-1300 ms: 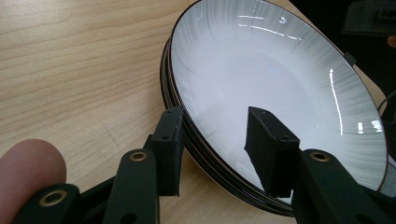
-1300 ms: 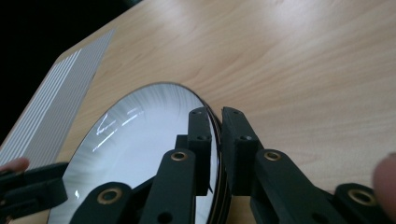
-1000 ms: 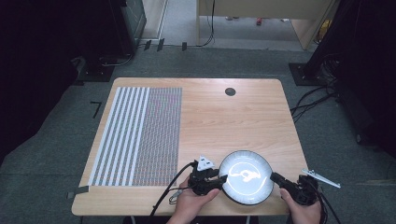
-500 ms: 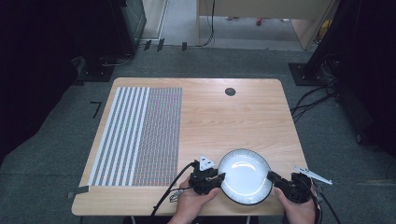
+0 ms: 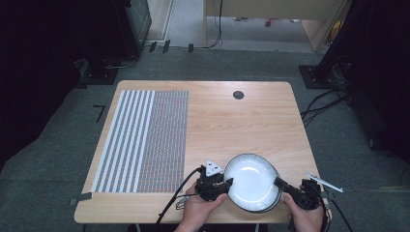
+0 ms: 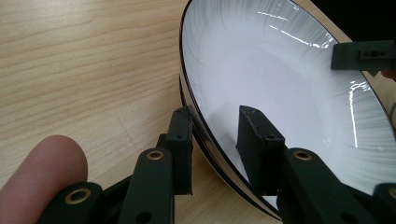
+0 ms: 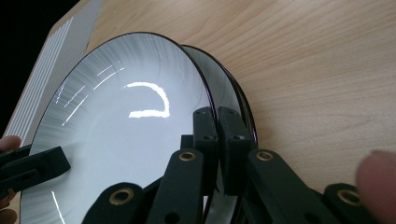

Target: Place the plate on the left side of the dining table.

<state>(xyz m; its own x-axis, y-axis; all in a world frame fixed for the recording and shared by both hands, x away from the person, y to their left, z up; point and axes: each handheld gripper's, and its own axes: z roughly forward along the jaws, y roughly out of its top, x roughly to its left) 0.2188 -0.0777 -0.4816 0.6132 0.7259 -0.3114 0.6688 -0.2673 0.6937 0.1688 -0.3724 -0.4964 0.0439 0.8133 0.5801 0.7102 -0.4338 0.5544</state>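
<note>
1. White with a dark rim, the plate [image 5: 252, 182] sits at the near edge of the wooden table [image 5: 251, 121], well right of the striped mat [image 5: 145, 140].
2. Left gripper [image 5: 226, 184] straddles the plate's left rim, one jaw inside, one outside, pads [image 6: 257, 140] close around it.
3. Right gripper [image 5: 279, 182], jaws having just been closing, pinches the top plate's right rim narrowly; a second plate [image 7: 233, 100] lies beneath.

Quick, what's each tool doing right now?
Left tool: shut on the white black-rimmed ceramic plate.
Right tool: shut on the same plate's opposite rim.
</note>
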